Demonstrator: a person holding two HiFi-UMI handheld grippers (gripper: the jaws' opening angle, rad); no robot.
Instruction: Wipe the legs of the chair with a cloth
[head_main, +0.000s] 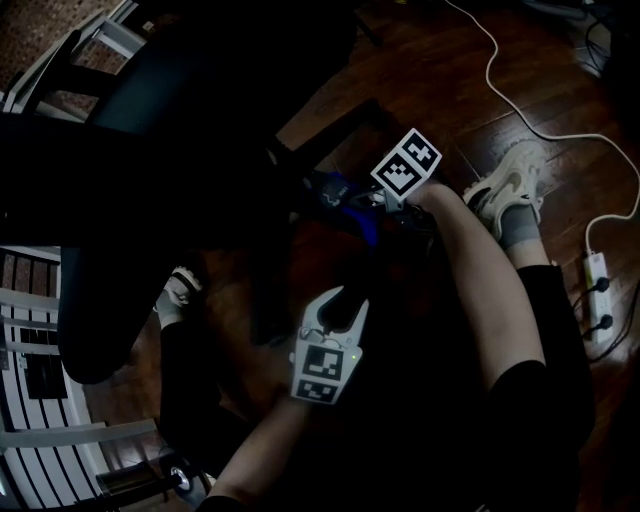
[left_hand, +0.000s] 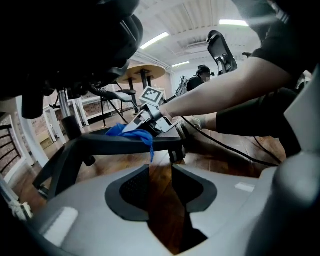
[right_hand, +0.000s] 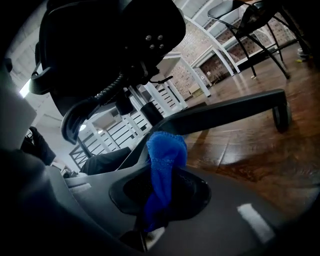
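Right gripper (right_hand: 162, 200): clamped on cloth (right_hand: 166, 152), touching leg (right_hand: 225, 112).
Leg axis: level, running right from cloth.
Left gripper (left_hand: 160, 175): apart, empty, farther off.

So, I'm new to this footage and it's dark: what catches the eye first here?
The bright blue cloth stands out, pinched in the right gripper and draped over a black chair leg low above the wood floor. Next comes the left gripper, its jaws apart and empty, pointing toward that same leg from close by.
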